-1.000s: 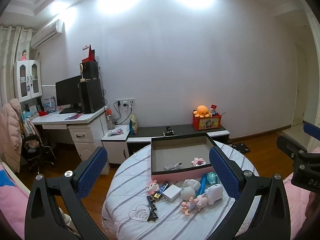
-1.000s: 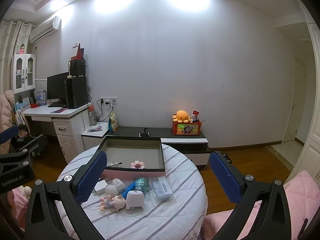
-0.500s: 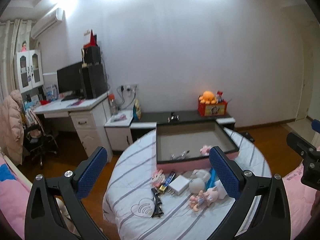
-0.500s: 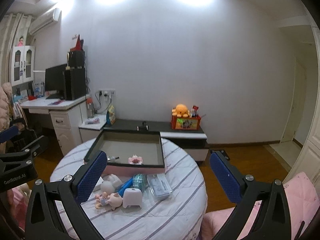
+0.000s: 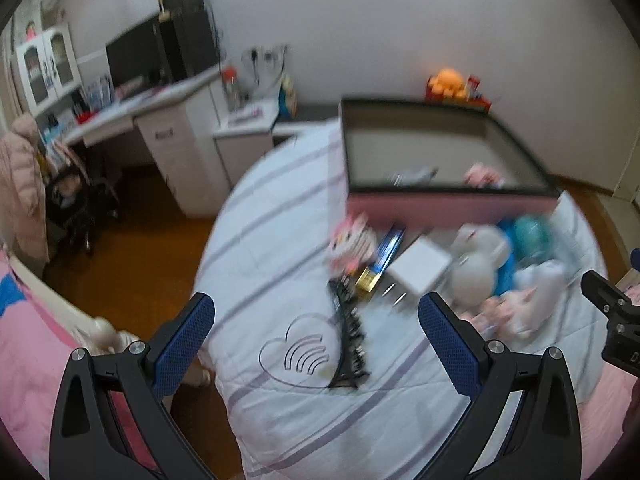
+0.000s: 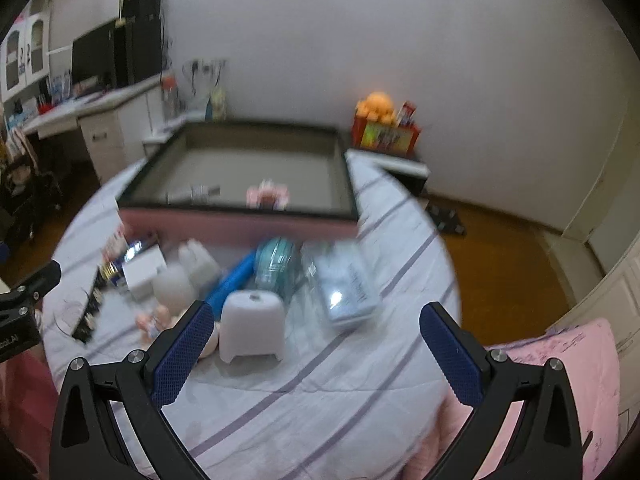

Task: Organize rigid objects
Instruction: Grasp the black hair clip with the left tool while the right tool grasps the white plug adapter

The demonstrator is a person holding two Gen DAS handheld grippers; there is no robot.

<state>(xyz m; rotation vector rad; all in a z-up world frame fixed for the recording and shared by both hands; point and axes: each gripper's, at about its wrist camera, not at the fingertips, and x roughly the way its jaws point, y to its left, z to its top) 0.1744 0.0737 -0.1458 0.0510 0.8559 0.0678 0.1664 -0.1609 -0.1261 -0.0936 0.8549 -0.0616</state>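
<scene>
Both grippers, left (image 5: 316, 328) & right (image 6: 312, 336), hover w/ jaws wide apart, holding nothing. Toys lie near the pink box (image 6: 240, 220) on the round striped table (image 6: 320, 400); white stool-shaped toy (image 6: 252, 326) sits just beyond right gripper's left finger.

You are in a home bedroom: a white desk (image 5: 132, 112) with a dark monitor (image 5: 132, 54) fills the upper left of the frame, pink bedding (image 6: 568, 364) lies at lower right, and an orange plush toy (image 6: 376, 106) sits against the far wall.
</scene>
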